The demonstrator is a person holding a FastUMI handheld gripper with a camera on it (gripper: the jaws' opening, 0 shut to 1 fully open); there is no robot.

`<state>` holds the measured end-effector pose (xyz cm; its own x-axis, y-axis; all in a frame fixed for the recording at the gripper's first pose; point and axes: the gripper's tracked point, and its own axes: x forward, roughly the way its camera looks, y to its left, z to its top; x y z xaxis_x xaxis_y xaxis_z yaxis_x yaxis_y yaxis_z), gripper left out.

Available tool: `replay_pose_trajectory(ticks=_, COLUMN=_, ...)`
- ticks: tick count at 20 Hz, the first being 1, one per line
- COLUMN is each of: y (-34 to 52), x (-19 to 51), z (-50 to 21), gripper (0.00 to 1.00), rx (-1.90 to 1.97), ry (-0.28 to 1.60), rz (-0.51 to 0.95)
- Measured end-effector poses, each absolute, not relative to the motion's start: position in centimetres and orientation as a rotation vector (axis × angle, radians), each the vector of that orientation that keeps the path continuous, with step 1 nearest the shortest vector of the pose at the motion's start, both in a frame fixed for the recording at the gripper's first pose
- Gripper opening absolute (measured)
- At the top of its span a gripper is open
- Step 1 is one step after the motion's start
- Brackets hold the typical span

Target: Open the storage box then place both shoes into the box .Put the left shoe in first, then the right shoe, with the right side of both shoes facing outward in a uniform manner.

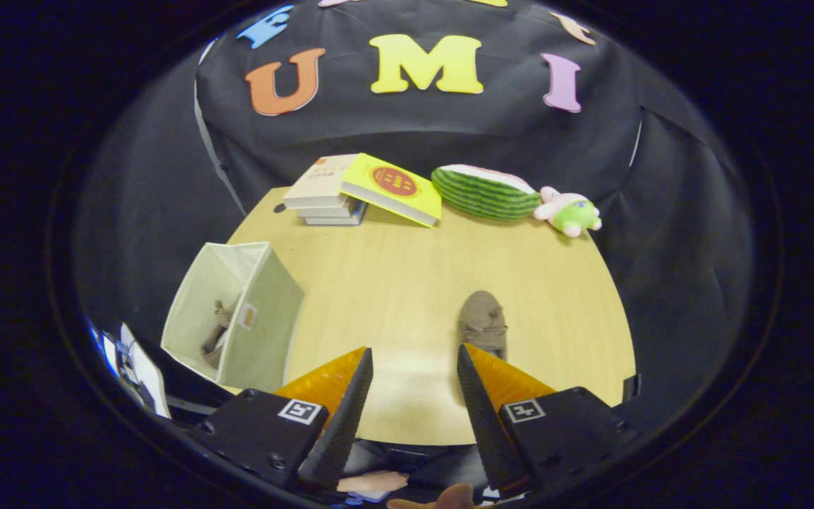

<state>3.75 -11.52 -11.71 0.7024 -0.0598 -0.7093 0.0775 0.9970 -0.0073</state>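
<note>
An open pale fabric storage box (258, 318) stands on the wooden table (393, 283), left of my fingers. One brown shoe (217, 332) lies inside it, partly hidden by the box's wall. A second brown shoe (483, 324) rests on the table just ahead of my right fingertip, its toe pointing away from me. My gripper (414, 360) is open and holds nothing; bare table shows between the fingers.
At the table's far edge sit a stack of books (326, 194) with a yellow book (394, 187) leaning on it, a watermelon-slice plush (485, 191) and a small pink and green plush toy (568, 212). A person's hand (435, 500) shows below the gripper.
</note>
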Motion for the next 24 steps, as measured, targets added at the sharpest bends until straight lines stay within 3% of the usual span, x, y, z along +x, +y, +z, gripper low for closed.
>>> replay_pose_trajectory(ticks=13, y=-22.2, x=6.6, z=-26.6, gripper=0.79, rx=0.204, ry=1.117, rz=-0.105)
replay_pose_trajectory(ticks=24, y=-23.4, x=7.6, z=-30.7, gripper=0.78, rx=0.308, ry=1.198, rz=-0.077)
